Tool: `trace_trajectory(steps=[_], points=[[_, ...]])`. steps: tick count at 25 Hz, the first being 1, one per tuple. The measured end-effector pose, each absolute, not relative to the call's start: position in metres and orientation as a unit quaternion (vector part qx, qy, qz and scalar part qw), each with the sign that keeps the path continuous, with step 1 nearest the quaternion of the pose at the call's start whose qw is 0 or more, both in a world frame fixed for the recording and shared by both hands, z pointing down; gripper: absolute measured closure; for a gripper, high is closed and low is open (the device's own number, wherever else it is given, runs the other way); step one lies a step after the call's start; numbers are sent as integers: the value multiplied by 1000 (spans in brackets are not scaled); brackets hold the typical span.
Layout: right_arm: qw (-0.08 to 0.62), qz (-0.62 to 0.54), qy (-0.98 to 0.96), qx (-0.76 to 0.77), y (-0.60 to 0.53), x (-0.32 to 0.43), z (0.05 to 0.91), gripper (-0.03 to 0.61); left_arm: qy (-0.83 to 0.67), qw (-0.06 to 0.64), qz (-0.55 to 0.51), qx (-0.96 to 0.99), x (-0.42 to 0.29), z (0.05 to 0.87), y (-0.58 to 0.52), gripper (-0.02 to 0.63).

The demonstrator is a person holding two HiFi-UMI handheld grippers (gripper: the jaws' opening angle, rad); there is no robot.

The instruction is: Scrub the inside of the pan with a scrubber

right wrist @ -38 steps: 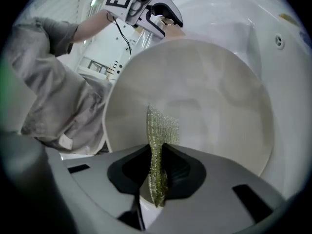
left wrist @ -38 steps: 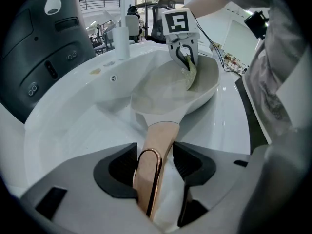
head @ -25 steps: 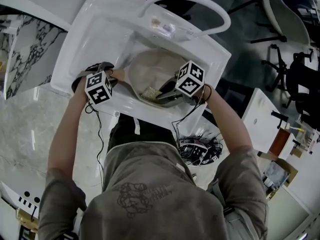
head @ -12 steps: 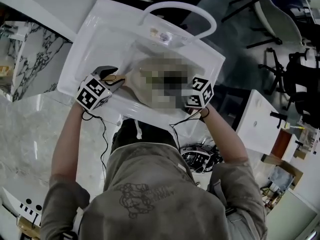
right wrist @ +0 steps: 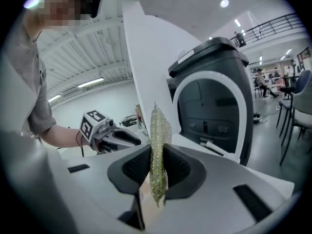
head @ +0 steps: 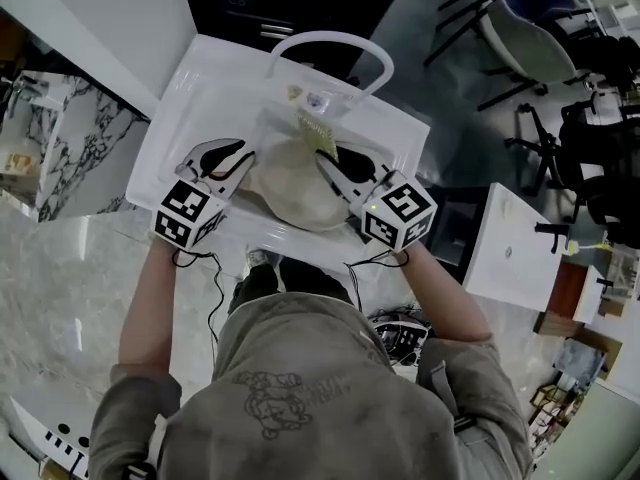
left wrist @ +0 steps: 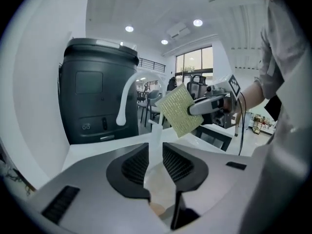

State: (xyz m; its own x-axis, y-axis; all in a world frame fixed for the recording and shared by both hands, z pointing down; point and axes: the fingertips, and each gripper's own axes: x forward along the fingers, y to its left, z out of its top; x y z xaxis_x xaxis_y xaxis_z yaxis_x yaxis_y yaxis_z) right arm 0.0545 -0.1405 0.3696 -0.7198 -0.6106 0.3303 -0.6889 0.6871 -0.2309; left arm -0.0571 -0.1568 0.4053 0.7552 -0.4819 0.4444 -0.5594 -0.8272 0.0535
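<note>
Over the white sink (head: 175, 118), left to right. At left, clamped on the pan (head: 290, 193) by its left rim with the left gripper (head: 240, 163), jaws having just been closing and now pressed on that thin edge. Runs straight out from between those fingers and across toward the right ones, held above the basin with open air all round. Just beyond the fingertips, the arched faucet (head: 330, 38). At right, pinched tight in the right gripper (head: 328, 163): the scrubber (head: 315, 128), a flat square sheet. Sticks out past the fingertips toward the faucet, over the pan's far rim; cannot tell whether touching. Stands upright and edge-on between those fingers in the right gripper view, broad face turned toward the left gripper.
</note>
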Motion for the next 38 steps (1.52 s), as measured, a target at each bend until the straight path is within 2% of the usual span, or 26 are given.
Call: trace_trajectory(steps=[11,19,23,38], points=[[33,33,-894,445,-112,74,246,506,-354,6,114,928,-51,280,-149,555],[19,-31,-864,502,-87,95,202,506,-389,-23,45,920,-52,222,-127,575],[3,-23,-855,518,-75,104,195,506,-415,-43,39,908,-55,215,-120,581],[4,-8,-857,515,-38,106,197,506,-440,-54,57,894,-56,223,-94,581]])
